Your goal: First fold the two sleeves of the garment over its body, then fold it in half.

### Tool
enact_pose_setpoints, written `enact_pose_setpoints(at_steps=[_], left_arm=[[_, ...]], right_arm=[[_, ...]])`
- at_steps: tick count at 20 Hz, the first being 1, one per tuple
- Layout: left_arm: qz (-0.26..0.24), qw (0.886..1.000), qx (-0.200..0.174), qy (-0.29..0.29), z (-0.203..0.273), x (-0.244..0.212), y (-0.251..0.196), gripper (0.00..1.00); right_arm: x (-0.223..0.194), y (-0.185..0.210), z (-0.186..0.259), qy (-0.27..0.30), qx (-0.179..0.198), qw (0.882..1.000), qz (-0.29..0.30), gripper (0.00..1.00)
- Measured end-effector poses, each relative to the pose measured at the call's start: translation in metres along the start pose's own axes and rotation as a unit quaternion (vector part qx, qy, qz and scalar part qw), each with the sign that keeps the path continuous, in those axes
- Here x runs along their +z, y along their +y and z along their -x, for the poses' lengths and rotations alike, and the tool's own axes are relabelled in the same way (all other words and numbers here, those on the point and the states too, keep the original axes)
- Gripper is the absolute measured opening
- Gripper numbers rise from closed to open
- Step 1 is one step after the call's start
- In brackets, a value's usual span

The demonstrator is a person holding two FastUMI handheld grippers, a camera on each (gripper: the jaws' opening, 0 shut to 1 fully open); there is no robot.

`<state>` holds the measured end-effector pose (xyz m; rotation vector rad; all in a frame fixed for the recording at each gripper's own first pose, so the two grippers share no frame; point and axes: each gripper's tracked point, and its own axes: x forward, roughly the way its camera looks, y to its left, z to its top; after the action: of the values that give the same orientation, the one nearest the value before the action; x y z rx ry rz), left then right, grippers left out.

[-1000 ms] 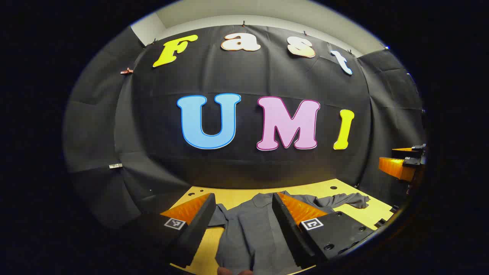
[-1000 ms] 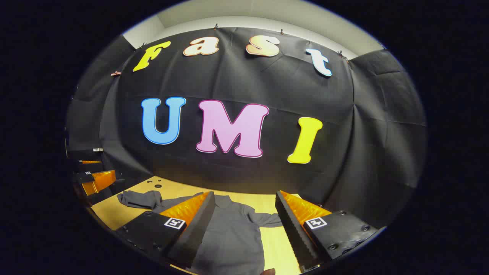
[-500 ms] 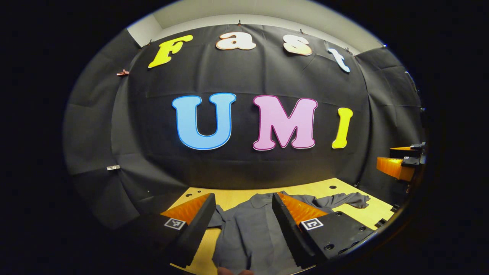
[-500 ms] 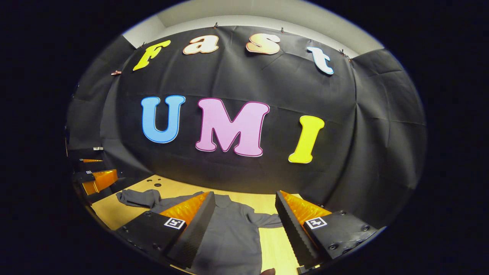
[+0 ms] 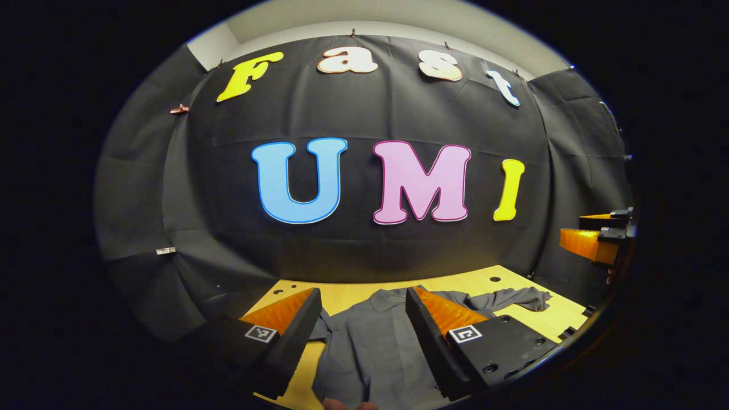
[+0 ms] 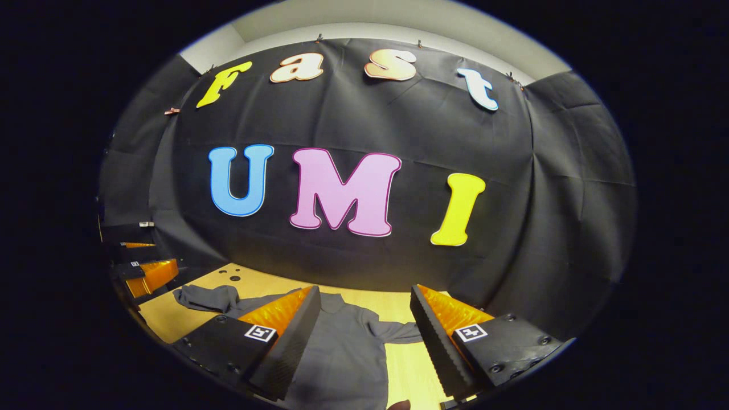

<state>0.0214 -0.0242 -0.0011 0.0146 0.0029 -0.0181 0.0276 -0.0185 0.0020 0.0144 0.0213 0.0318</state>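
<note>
**Both claws apart above an unfolded grey garment**

The left claw (image 5: 363, 330) hovers with its fingers wide apart and empty, and the right claw (image 6: 364, 333) is likewise spread and holding nothing. Below them the grey garment (image 5: 376, 347) lies flat on the yellow tabletop (image 5: 512, 285), collar toward the far wall. One sleeve (image 5: 515, 297) trails out rumpled to the right in the left gripper view; the other sleeve (image 6: 398, 330) is short and bunched beside the body. The cloth looks light, thin and limp, so it will likely sag and crease; a pinch at a sleeve's cuff end seems the best hold. No brand or readable label is visible on the garment.
</note>
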Motion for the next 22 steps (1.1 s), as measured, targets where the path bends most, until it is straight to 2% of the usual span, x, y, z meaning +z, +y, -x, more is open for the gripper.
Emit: enact_pose_setpoints(at_steps=[5, 10, 14, 22], left_arm=[[0.007, 1.000, -0.004, 0.004, -0.007, -0.006, -0.018, 0.94], [0.006, 1.000, -0.010, 0.012, -0.015, -0.012, -0.046, 0.94], [0.004, 1.000, -0.009, 0.023, -0.022, -0.017, -0.070, 0.94], [-0.005, 0.998, 0.007, 0.055, -0.036, -0.033, -0.118, 0.94]], right_arm=[[-0.020, -0.063, -0.027, 0.068, -0.050, 0.995, -0.045, 0.98], [-0.068, -0.143, -0.065, 0.130, -0.094, 0.987, -0.034, 0.98], [-0.115, -0.189, -0.094, 0.167, -0.108, 0.980, -0.018, 0.98], [-0.220, -0.245, -0.145, 0.247, -0.103, 0.963, -0.016, 0.98]])
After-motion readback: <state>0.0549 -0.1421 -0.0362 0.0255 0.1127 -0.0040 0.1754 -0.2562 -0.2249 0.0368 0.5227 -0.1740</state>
